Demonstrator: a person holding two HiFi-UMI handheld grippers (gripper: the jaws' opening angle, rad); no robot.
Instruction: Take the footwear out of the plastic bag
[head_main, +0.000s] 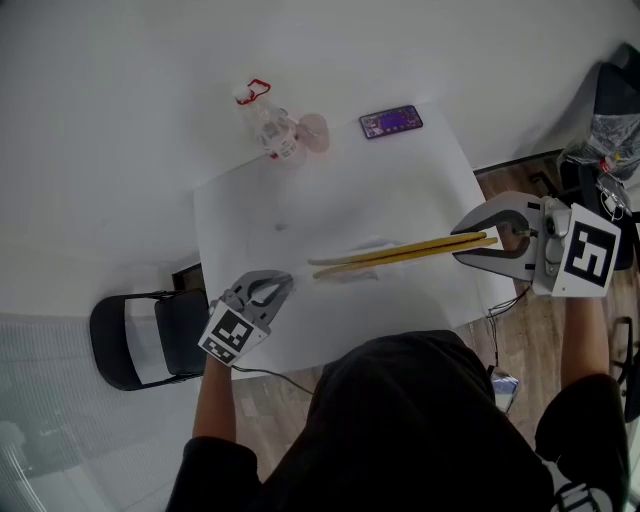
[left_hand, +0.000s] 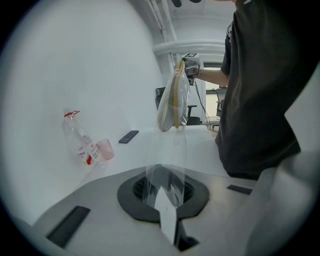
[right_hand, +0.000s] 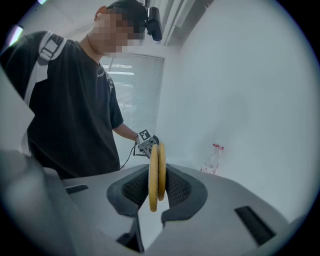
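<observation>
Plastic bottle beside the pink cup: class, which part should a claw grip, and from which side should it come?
Probably grip the bottle round its middle, coming in level from the left. It stands upright, so its round body offers two opposite walls. The pink cup crowds its right side, and the red-capped neck is narrow.

Black T-shirt (head_main: 420, 420), grey left tool (head_main: 285, 283), grey right tool (head_main: 470, 243), marker cubes (head_main: 232, 335)
</observation>
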